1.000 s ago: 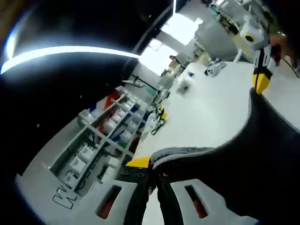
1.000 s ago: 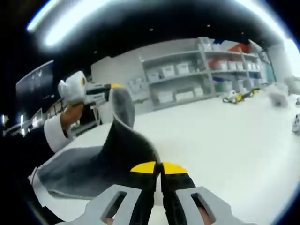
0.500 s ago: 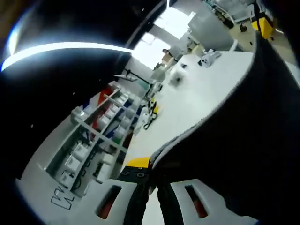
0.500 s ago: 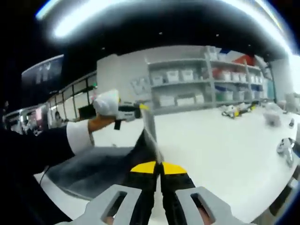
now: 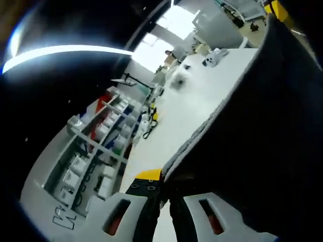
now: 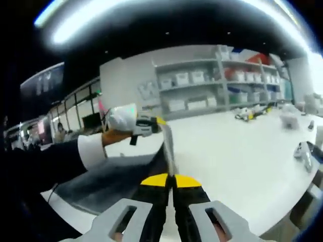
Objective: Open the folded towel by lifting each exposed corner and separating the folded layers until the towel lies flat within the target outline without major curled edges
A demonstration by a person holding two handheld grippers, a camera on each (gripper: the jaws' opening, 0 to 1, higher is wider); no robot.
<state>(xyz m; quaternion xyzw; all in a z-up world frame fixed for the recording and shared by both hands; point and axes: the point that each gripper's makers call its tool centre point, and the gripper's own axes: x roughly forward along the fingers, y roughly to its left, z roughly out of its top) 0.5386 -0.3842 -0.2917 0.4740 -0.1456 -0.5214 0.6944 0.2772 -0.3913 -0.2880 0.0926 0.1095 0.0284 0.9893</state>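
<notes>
above the white table point(image 6: 242, 146), the dark towel point(image 5: 262, 136) hangs stretched, filling three to five o'clock in the left gripper view. left gripper point(image 5: 166, 187) and right gripper point(image 6: 170, 182) each pinch its edge, jaws closed. judged partway: unfolded and lifted, not yet laid flat.

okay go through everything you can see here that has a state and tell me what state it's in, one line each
Towel: dark, lifted off the table, pulled between both grippers, not flat.
Left gripper: shut on a towel edge.
Right gripper: shut on a towel edge.
Table: white, part of the towel resting on it.
Shelves: stocked with bins.
</notes>
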